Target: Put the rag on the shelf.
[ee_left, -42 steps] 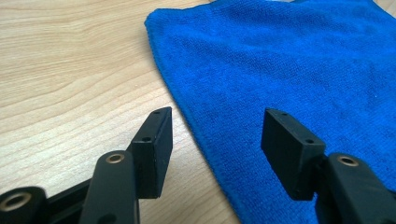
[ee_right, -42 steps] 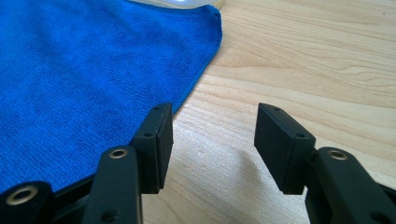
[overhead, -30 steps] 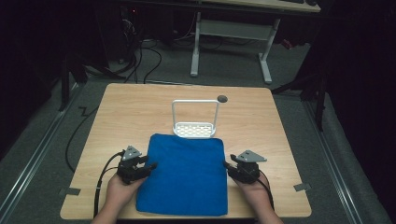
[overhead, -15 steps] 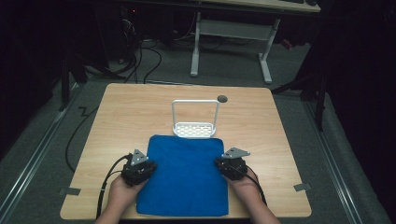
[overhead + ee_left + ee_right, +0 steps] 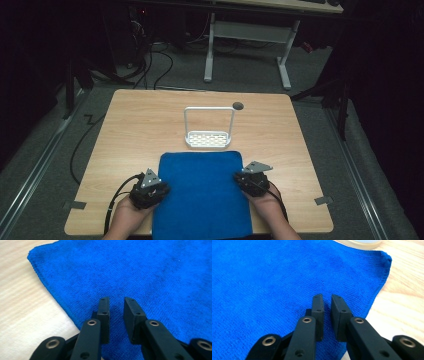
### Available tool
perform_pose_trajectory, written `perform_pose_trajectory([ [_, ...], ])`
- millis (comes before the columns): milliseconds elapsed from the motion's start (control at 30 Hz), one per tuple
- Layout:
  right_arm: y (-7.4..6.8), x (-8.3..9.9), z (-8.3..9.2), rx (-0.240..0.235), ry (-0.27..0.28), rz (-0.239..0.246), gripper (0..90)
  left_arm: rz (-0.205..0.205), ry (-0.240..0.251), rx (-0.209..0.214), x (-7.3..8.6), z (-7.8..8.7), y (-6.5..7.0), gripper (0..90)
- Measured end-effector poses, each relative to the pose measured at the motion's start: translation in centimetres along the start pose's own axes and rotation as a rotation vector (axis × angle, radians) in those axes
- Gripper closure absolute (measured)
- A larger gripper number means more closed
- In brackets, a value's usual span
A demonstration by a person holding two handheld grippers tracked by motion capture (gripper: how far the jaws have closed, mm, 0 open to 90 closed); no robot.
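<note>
blue cloth flat on table, 6 o'clock of white rack | left gripper at cloth's 9 o'clock edge, jaws just reopening slightly, narrow gap, nothing pinched | right gripper at 3 o'clock edge, jaws nearly together, cloth below

Blue cloth between two grippers

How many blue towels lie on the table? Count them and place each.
1. The blue towel lies flat at the table's near edge, between the two grippers, just in front of the white rack. Folded layers could hide more.
</note>
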State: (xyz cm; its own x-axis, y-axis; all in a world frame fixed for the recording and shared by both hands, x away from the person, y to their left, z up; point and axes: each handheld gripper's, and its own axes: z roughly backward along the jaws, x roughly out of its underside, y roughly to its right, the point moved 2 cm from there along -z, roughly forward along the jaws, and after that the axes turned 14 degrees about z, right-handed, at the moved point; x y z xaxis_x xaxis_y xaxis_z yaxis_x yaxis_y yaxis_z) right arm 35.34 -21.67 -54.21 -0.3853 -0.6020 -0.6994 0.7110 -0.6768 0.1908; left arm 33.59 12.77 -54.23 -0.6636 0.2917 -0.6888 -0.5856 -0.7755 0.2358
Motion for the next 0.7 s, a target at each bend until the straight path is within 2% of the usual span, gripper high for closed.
perform_pose_trajectory([
  [33,-0.1,0.2,0.2,-0.001,-0.002,-0.006,81.8,-0.005,-0.005,0.017,0.3,0.1,0.5,75.7],
  [67,-0.1,0.2,0.2,-0.001,-0.002,-0.006,81.8,-0.005,-0.005,0.017,0.3,0.1,0.5,75.6],
  [100,-0.3,0.6,0.7,0.001,0.000,-0.007,81.8,-0.022,-0.012,0.025,0.6,0.3,1.1,75.5],
  [200,-0.5,1.1,1.2,0.002,-0.001,-0.008,81.8,-0.034,-0.021,0.040,0.9,0.4,1.7,75.2],
  [233,-0.6,1.5,1.8,0.001,-0.003,-0.015,81.9,-0.051,-0.028,0.053,1.2,0.6,2.2,75.1],
  [367,-1.1,2.3,2.7,0.006,-0.005,-0.022,81.5,-0.080,-0.040,0.073,1.6,0.8,3.1,74.7],
  [500,-1.7,2.8,3.6,0.002,-0.014,-0.024,79.7,-0.095,-0.048,0.084,1.7,0.8,3.3,73.2],
  [567,-1.8,2.9,3.7,-0.003,-0.016,-0.027,78.2,-0.089,-0.050,0.089,1.7,0.8,3.3,72.6],
  [600,-1.8,2.8,3.7,-0.007,-0.014,-0.028,76.6,-0.073,-0.056,0.103,1.6,0.8,3.2,71.5],
  [667,-1.5,2.6,3.7,-0.002,0.024,-0.045,72.3,-0.058,-0.041,0.088,1.3,0.9,2.9,66.8],
  [700,-1.4,2.5,3.7,0.002,0.034,-0.047,71.0,-0.044,0.017,0.077,1.0,1.2,2.5,64.4],
])
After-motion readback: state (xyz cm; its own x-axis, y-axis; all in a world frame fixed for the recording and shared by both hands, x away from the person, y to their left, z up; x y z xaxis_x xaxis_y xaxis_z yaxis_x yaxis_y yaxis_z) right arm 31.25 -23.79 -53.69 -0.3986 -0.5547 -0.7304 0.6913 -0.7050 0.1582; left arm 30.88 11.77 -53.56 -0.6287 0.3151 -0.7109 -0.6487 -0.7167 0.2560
